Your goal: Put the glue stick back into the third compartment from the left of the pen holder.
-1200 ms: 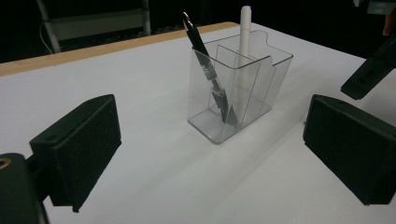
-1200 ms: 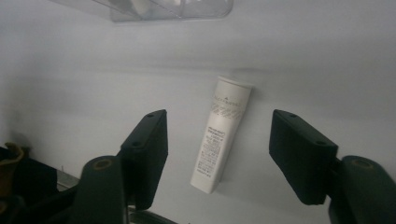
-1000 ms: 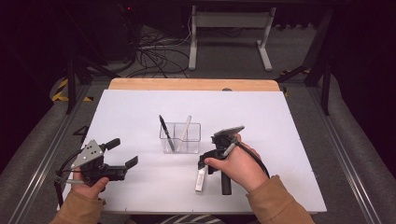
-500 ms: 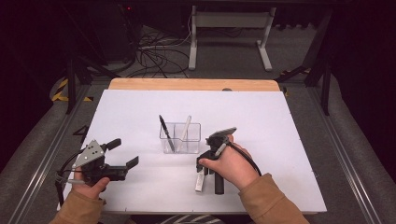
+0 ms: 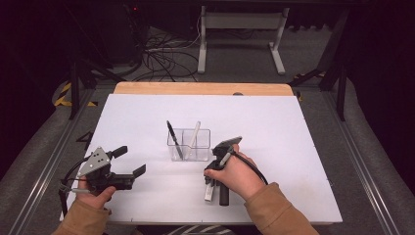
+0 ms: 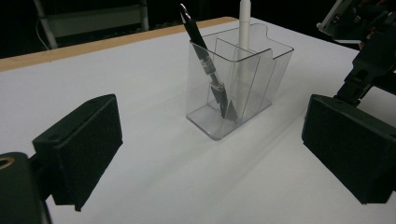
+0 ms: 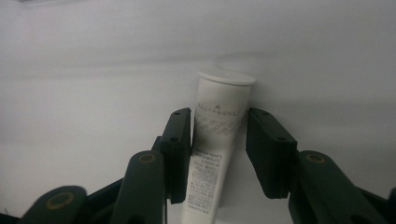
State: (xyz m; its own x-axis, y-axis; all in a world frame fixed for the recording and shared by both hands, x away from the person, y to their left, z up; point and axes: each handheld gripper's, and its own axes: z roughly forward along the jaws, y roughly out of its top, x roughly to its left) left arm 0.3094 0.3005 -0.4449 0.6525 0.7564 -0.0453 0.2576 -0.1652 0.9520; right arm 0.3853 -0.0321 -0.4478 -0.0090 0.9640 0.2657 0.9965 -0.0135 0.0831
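A white tube [image 7: 215,154] with grey print lies on the white table, near the front edge [image 5: 209,193]. My right gripper [image 7: 218,140] points down at it, and its jaws, which have just been closing, stand on either side of the tube. The left pad is at the tube's side and a gap shows at the right pad. A hand holds that gripper [image 5: 216,192] over the tube. My left gripper [image 5: 129,160] rests at the front left, open and with nothing between its pads [image 6: 212,154].
A clear divided organiser [image 5: 189,145] stands mid-table, holding a black pen [image 5: 174,139] and a white pen [image 5: 195,134]; it lies ahead of the left jaws [image 6: 233,93]. Bare white tabletop [image 5: 293,127] spreads to the right and back. A wooden strip [image 5: 195,88] edges the far side.
The right hand has dropped toward the table and drawn nearer the front edge, bringing its jaws down around the white tube. The left gripper has stayed put.
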